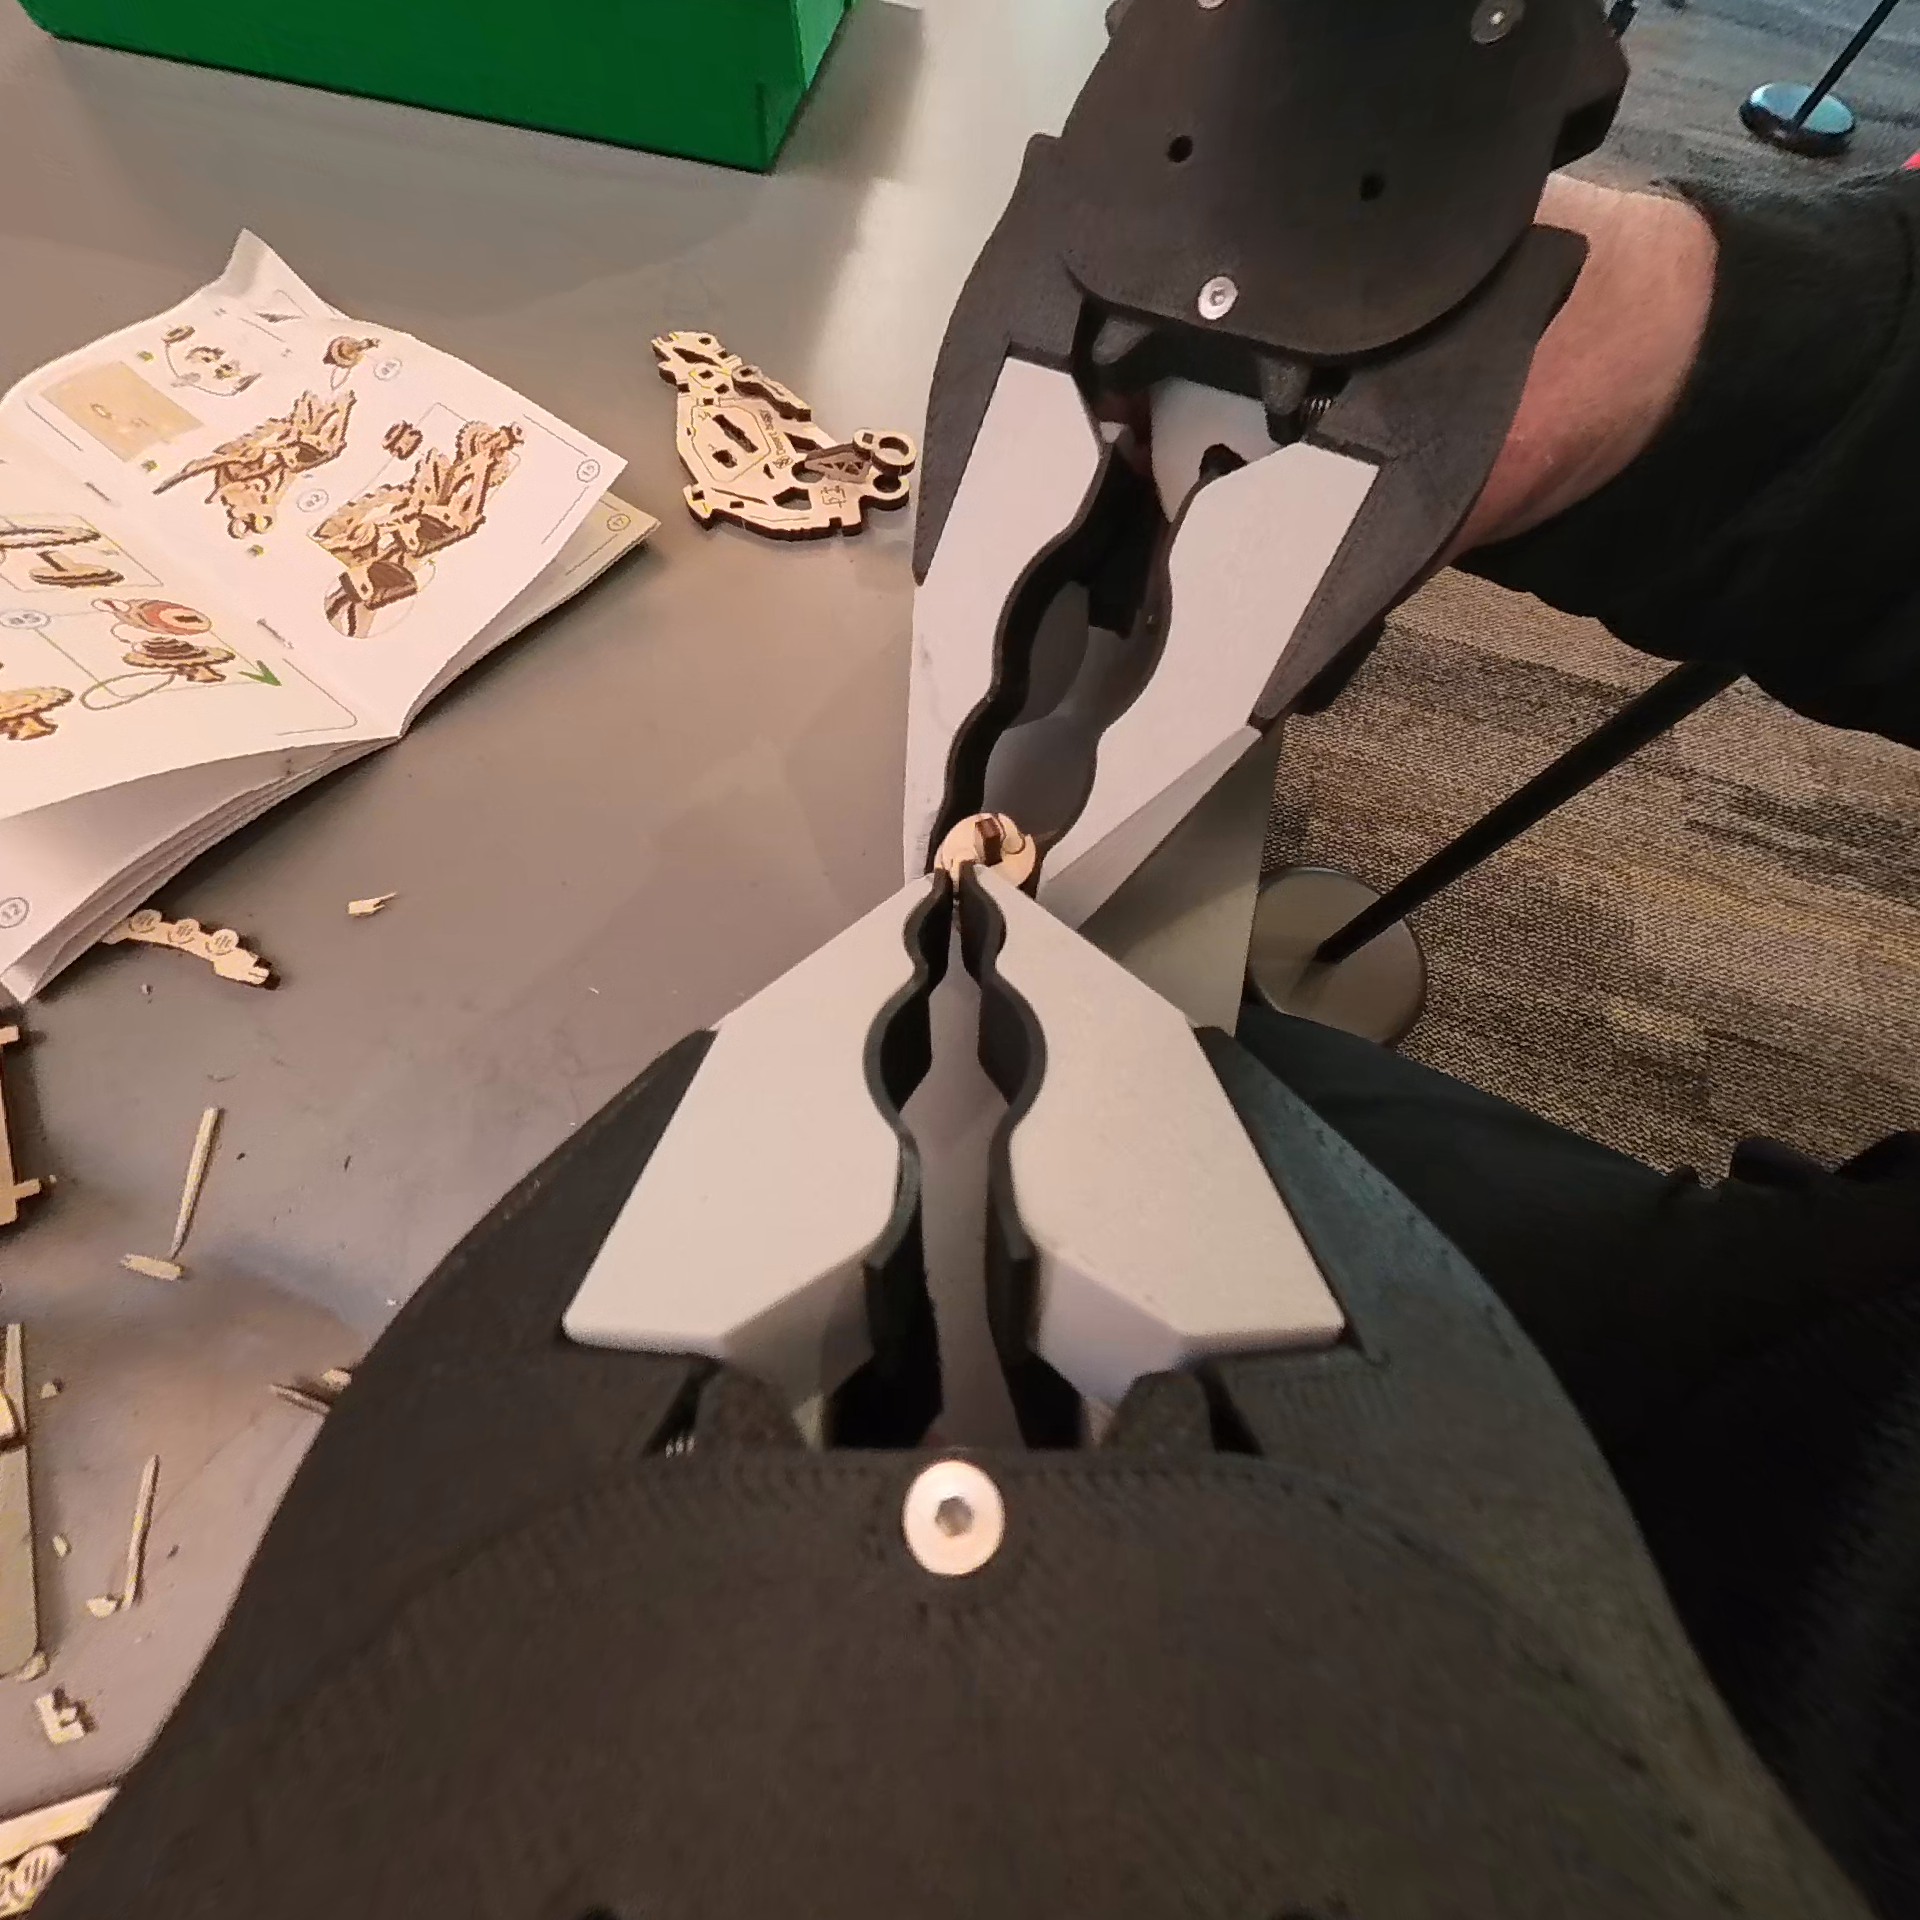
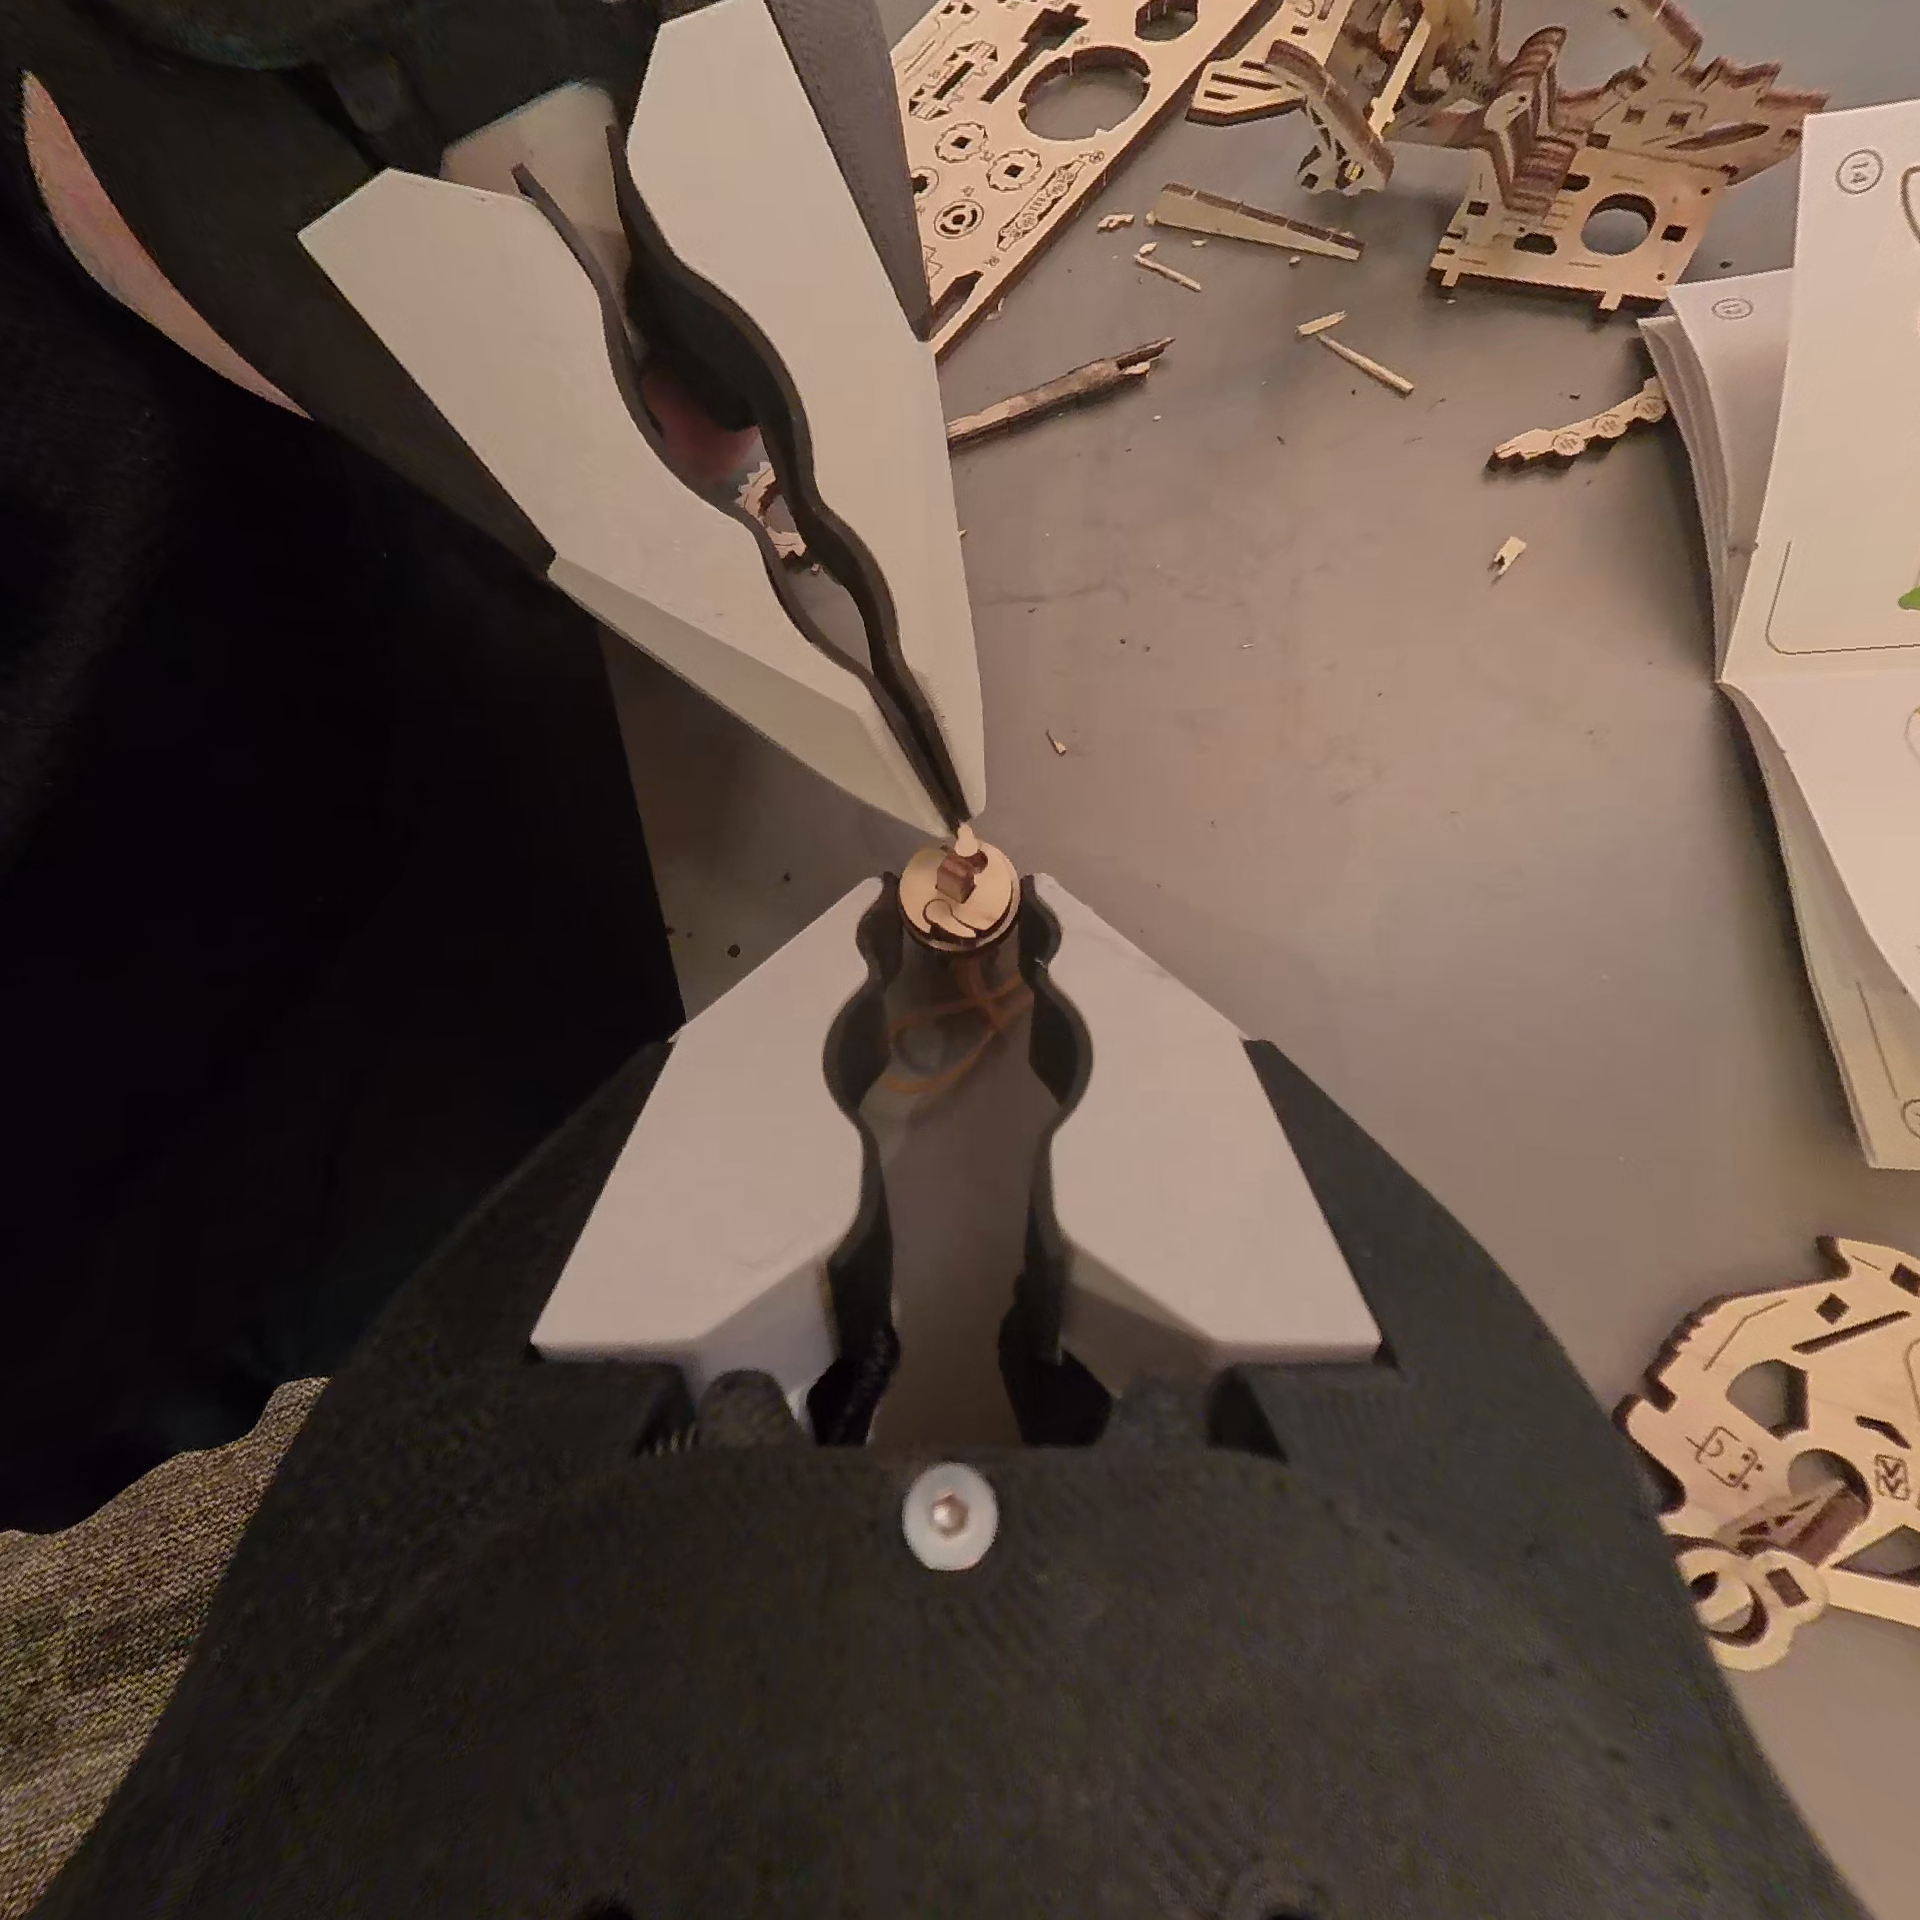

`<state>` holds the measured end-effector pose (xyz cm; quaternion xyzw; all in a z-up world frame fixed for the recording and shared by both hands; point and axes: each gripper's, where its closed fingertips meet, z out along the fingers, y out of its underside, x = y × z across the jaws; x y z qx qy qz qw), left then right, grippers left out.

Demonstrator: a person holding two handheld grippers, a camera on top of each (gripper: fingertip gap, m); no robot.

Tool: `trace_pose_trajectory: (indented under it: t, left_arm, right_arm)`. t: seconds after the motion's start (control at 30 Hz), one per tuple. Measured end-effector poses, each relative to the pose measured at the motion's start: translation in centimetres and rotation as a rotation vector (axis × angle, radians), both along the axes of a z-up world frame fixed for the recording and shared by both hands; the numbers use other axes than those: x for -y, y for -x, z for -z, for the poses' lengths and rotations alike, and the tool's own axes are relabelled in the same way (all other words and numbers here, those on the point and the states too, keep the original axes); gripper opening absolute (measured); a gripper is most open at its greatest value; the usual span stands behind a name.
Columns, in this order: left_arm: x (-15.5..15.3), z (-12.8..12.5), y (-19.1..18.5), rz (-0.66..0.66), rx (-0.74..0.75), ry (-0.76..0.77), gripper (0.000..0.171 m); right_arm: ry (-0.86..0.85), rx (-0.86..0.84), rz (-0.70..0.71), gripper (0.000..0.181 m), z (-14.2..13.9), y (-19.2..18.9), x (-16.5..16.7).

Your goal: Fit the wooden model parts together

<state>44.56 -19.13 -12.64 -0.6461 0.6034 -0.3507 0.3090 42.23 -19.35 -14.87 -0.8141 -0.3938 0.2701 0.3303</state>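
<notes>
Nearest you, your right gripper (image 2: 956,904) is clamped on a small round wooden disc (image 2: 954,896), held at the very fingertips. A short wooden stub stands out of the disc's centre.

Your left gripper (image 1: 958,883) is pinched tight on a thin wooden peg (image 2: 964,837), whose tip meets the stub on the disc. Both tools meet tip to tip above the near edge of the grey table (image 1: 582,790).

In the left wrist view, past the tips, an open instruction booklet (image 1: 260,540) lies on the table to the left, with a flat cut-out wooden sheet (image 1: 779,442) just beside it. Wood slivers and offcuts (image 1: 197,1174) are scattered nearer the table edge.

At the far end stands a green box (image 1: 499,62); you cannot see its contents.

In the right wrist view, a partly built wooden model (image 2: 1538,156) stands far off on the table, near punched-out sheets (image 2: 1049,125).
</notes>
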Motion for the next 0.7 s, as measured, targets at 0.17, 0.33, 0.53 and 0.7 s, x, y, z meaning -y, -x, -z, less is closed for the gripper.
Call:
trace_pose_trajectory:
  t: [0.17,0.33,0.53,0.7]
  left_arm:
    - [-0.04,-0.02,-0.06,-0.002,-0.005,-0.004,0.000]
    - [-0.12,0.09,0.02,-0.012,-0.026,-0.016,0.000]
    - [-0.25,0.22,0.13,-0.025,-0.055,-0.012,0.000]
    - [-0.17,0.11,0.08,-0.028,-0.051,0.028,0.000]
  right_arm:
    - [-0.004,0.003,0.001,0.019,0.00,-0.01,-0.01]
    - [-0.008,0.006,0.008,0.019,0.01,0.06,-0.10]
    - [-0.023,0.016,0.026,0.019,0.01,0.15,-0.31]
    - [-0.025,0.017,0.033,0.019,0.02,0.10,-0.28]
